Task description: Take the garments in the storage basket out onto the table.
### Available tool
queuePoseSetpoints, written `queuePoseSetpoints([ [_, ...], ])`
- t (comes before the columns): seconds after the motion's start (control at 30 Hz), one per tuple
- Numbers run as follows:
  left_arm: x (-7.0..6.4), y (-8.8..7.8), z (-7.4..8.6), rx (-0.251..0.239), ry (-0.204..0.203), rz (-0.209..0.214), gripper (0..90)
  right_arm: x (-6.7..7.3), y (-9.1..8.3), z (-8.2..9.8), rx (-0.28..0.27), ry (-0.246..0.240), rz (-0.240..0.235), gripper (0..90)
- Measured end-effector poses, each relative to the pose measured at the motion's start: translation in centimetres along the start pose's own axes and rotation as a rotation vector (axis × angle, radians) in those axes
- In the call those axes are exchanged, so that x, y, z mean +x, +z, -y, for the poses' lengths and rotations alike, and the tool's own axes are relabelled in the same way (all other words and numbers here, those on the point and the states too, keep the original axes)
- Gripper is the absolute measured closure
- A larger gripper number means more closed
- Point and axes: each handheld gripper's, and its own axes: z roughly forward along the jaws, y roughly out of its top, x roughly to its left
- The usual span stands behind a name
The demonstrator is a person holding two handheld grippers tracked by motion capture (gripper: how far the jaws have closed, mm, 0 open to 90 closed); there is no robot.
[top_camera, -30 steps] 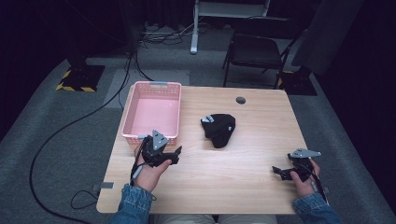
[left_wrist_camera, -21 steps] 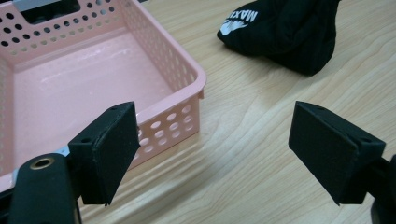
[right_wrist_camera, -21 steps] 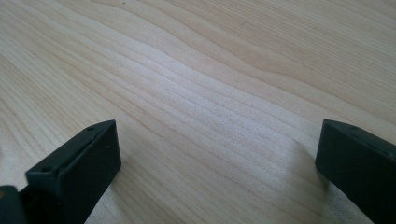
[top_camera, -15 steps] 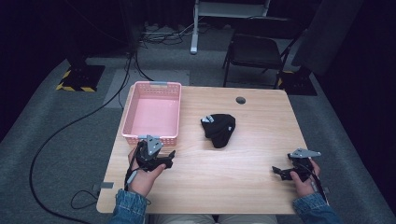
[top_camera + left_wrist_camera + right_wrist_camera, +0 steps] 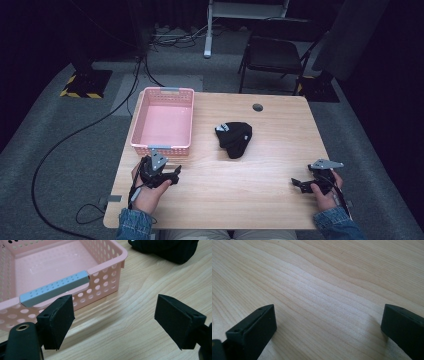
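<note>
A black knit cap [image 5: 234, 138] lies crumpled near the middle of the wooden table [image 5: 265, 200]; its edge shows at the top of the left gripper view [image 5: 170, 250]. A pink perforated basket [image 5: 163, 123] with grey handles sits at the table's far left, empty; its near wall and grey handle [image 5: 53, 287] face my left gripper. My left gripper [image 5: 172, 179] rests at the front left, just before the basket, open with nothing between its jaws [image 5: 115, 322]. My right gripper [image 5: 298, 183] sits at the front right, open over bare wood [image 5: 328, 332].
A round cable hole [image 5: 257, 107] marks the table's far edge. Behind the table stand a dark folding chair [image 5: 272, 55] and a white stand [image 5: 240, 15]. Black cables [image 5: 65, 145] trail across the grey floor on the left.
My left gripper has drifted slightly left and toward the near edge, staying open. The right gripper, cap and basket have not moved.
</note>
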Motion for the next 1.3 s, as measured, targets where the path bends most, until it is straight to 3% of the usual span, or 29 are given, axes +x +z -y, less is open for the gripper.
queuePoseSetpoints([
  [1.3,3.1,0.4,5.5,0.115,-0.093,-0.055,15.9,0.0,0.0,0.0,0.0,0.0,0.0,0.0],
])
